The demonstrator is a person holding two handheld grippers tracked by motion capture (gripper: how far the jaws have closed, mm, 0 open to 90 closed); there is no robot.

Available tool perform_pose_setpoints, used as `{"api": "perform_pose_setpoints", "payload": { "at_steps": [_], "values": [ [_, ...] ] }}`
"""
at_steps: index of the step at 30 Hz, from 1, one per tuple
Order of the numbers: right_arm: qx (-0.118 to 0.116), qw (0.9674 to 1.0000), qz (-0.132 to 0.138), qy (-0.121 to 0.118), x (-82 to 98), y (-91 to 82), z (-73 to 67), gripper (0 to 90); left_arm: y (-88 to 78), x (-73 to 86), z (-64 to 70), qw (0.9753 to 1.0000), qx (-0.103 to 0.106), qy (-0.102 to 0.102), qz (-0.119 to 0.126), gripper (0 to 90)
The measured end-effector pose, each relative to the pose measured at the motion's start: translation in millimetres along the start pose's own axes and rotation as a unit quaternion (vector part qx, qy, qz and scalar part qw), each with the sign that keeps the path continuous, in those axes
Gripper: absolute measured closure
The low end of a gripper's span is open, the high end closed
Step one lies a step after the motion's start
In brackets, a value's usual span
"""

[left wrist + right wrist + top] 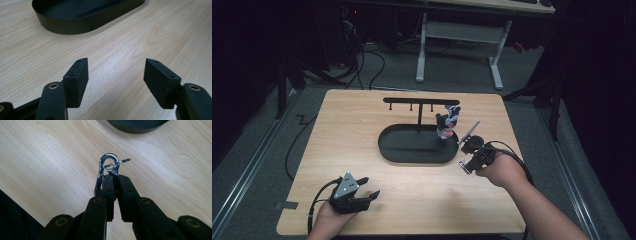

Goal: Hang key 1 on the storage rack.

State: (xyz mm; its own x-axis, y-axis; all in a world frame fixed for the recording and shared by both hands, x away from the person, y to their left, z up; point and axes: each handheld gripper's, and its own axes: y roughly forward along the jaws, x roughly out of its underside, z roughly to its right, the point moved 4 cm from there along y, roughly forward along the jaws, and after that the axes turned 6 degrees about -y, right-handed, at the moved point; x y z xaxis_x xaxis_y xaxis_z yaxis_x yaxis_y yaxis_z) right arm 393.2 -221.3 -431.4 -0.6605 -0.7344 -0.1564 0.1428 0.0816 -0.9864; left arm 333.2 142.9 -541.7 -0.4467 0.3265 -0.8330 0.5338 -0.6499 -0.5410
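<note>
Holding metal clip (106,168), right tool (113,178) clamped; left tool (116,75) apart; oval tray (412,152) holds stand (420,112), figure keychain (447,125).

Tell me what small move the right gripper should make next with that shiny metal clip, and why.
Probably carry it up toward a free peg on the black T-shaped hanging rack. The right gripper is shut on the silver metal clasp with its split ring above the wooden table, beside the black oval tray; one small figure charm already hangs at the bar's right end.
</note>
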Motion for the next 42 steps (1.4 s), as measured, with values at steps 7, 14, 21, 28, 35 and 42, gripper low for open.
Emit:
{"api": "perform_pose_setpoints", "payload": {
  "at_steps": [7,14,21,28,35,42],
  "values": [
    [0.0,1.0,0.004,0.003,-15.4,-9.0,2.7,84.9,-0.2,0.0,-0.5,1.0,0.0,-0.002,0.003,37.2],
    [-0.008,0.9999,0.01,0.002,-31.1,-16.9,6.2,84.9,-0.5,0.1,-0.8,1.0,0.0,-0.002,0.003,37.2],
    [-0.002,0.9997,0.024,-0.002,-48.3,-29.7,12.6,84.8,-1.0,0.1,-0.9,1.0,0.001,-0.002,0.002,37.2],
    [0.001,0.9996,0.026,-0.01,-60.8,-34.8,16.8,84.8,-1.6,0.0,-1.7,1.0,0.001,-0.003,0.003,37.2],
    [0.002,0.9995,0.03,-0.003,-75.7,-40.3,16.8,84.9,-1.2,1.2,-3.2,1.0,-0.001,-0.003,0.001,37.2],
    [0.006,0.9993,0.035,-0.008,-87.8,-42.0,22.7,84.9,-3.1,0.2,-4.2,0.9999,0.0,-0.009,0.008,37.2]
  ]
}}
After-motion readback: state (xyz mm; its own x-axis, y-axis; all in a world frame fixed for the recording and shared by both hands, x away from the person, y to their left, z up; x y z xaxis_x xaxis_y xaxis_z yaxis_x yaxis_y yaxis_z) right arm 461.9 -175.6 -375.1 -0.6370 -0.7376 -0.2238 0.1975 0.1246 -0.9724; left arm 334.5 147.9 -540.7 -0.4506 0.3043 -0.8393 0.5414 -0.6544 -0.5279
